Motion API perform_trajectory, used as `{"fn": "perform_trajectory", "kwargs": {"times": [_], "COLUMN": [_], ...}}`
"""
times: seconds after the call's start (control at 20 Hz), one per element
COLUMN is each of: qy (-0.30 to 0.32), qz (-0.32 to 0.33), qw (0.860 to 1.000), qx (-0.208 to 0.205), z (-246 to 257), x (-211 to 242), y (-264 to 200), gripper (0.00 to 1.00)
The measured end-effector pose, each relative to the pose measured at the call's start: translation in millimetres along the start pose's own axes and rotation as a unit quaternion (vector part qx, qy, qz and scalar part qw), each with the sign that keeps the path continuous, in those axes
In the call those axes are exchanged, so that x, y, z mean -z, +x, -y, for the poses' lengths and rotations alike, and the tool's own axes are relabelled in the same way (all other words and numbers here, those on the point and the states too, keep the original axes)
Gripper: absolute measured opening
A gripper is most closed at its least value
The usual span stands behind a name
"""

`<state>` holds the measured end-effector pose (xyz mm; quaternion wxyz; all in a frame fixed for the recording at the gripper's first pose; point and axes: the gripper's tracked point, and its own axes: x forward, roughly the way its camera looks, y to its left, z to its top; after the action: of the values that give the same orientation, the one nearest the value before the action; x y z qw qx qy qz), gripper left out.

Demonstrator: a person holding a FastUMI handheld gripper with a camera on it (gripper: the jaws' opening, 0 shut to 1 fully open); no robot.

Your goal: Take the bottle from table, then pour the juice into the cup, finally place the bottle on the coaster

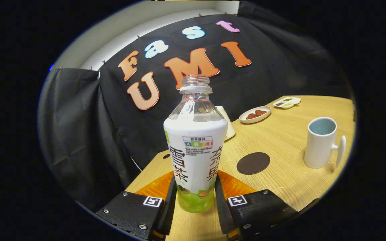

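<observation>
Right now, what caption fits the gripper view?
Gripper jaws clamp the uncapped bottle; coaster and cup wait beyond.

Tool (pixel 194 201), black screwed housings, square tag markers

We look forward from the gripper (pixel 194 204), low and close over the table (pixel 280 140), tilted, fingers closed against a bottle (pixel 194 150) right before us; the cup (pixel 320 142) stands farther right, cloth wall (pixel 79 134) beyond.
</observation>
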<state>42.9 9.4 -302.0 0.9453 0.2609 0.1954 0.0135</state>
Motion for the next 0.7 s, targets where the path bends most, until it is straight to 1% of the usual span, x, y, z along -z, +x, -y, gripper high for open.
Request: {"fn": "perform_trajectory", "kwargs": {"times": [0.2, 0.4, 0.55, 0.65, 0.7], "qy": [0.088, 0.171, 0.226, 0.267, 0.286], "qz": [0.006, 0.002, 0.009, 0.012, 0.013], "qw": [0.996, 0.985, 0.973, 0.962, 0.957], "qx": [-0.006, -0.032, -0.043, -0.051, -0.054], "z": [13, 14, 16, 18, 20], "x": [-13, -18, -30, -34, -33], "y": [2, 1, 2, 5, 0], "gripper": [0.56, 0.56, 0.56, 0.56, 0.56]}}
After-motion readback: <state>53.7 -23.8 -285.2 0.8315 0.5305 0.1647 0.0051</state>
